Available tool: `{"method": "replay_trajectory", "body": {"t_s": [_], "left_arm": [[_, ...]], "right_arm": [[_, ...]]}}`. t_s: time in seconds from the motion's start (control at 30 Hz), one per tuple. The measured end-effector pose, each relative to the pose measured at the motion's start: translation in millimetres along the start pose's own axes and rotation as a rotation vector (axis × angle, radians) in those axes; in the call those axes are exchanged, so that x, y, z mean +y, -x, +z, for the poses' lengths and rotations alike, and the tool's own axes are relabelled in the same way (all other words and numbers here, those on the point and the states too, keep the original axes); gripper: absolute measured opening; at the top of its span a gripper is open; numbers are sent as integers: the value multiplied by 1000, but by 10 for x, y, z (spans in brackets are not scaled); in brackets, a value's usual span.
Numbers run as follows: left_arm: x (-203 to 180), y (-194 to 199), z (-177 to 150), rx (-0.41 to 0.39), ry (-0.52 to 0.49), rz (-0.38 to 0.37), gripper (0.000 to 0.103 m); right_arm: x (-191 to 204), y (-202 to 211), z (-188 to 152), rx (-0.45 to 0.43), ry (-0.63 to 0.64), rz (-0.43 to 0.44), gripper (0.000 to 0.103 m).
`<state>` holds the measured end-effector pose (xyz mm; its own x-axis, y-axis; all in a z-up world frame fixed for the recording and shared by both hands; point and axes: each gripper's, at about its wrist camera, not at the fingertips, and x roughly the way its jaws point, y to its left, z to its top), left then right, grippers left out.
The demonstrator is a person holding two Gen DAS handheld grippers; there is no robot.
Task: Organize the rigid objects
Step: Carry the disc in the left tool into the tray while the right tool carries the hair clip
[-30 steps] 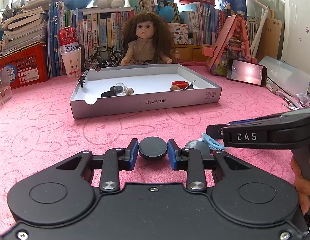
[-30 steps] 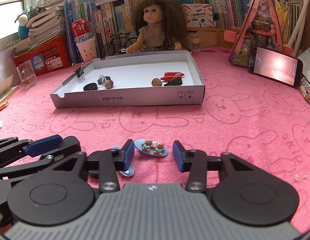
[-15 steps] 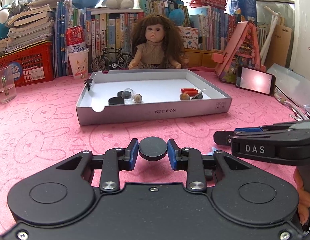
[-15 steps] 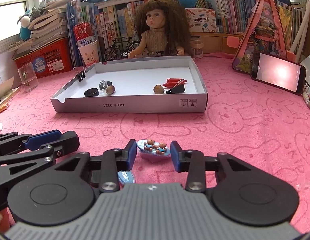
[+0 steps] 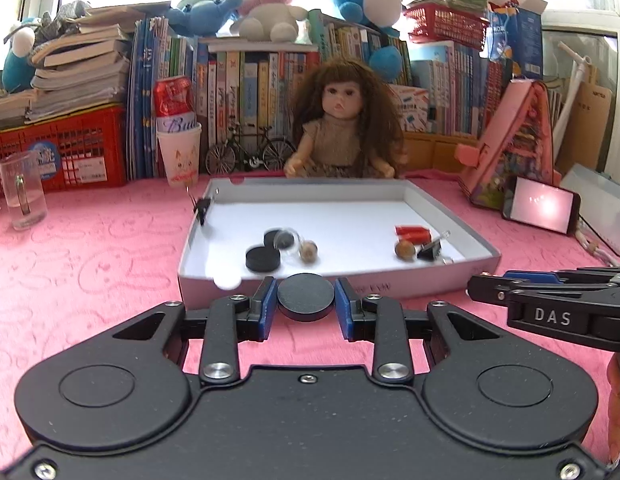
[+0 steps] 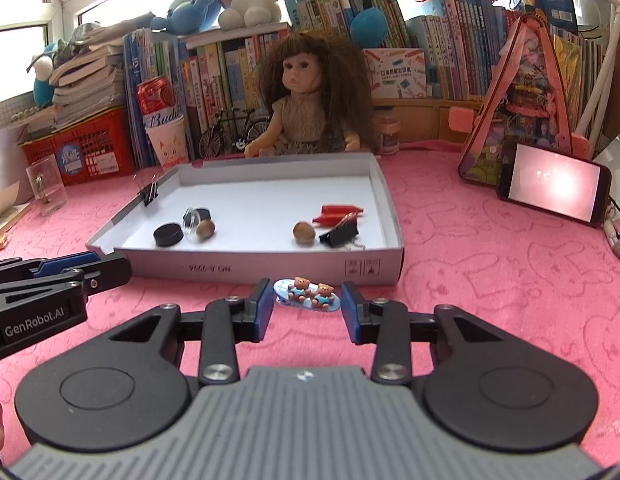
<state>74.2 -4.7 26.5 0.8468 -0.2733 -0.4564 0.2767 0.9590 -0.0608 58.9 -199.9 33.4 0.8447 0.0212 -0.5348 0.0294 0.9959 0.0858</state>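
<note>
My left gripper is shut on a black round disc and holds it raised just in front of the near wall of the white shallow box. My right gripper is shut on a light blue hair clip with two small bears, held above the pink cloth just before the same box. Inside the box lie black discs, a clear cap, two brown nuts, red pieces and a black binder clip.
A doll sits behind the box, with books, a model bicycle, a can on a cup and a red crate. A glass stands left. A lit phone leans right.
Both grippers have risen and moved forward toward the box, each carrying its object. The blue hair tie and grey disc on the cloth have dropped out of view.
</note>
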Motion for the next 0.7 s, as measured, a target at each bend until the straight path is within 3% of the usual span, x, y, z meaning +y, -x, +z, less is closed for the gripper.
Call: {"method": "replay_trajectory", "body": {"t_s": [0.33, 0.6, 0.7], "left_arm": [[151, -346, 407, -33, 0, -1, 29], [340, -921, 728, 13, 14, 38, 29], [406, -1212, 850, 74, 31, 42, 29]], "right_arm": [[-134, -252, 345, -29, -16, 21, 42], [-294, -691, 733, -5, -43, 81, 42], [-339, -946, 871, 38, -45, 81, 42]]}}
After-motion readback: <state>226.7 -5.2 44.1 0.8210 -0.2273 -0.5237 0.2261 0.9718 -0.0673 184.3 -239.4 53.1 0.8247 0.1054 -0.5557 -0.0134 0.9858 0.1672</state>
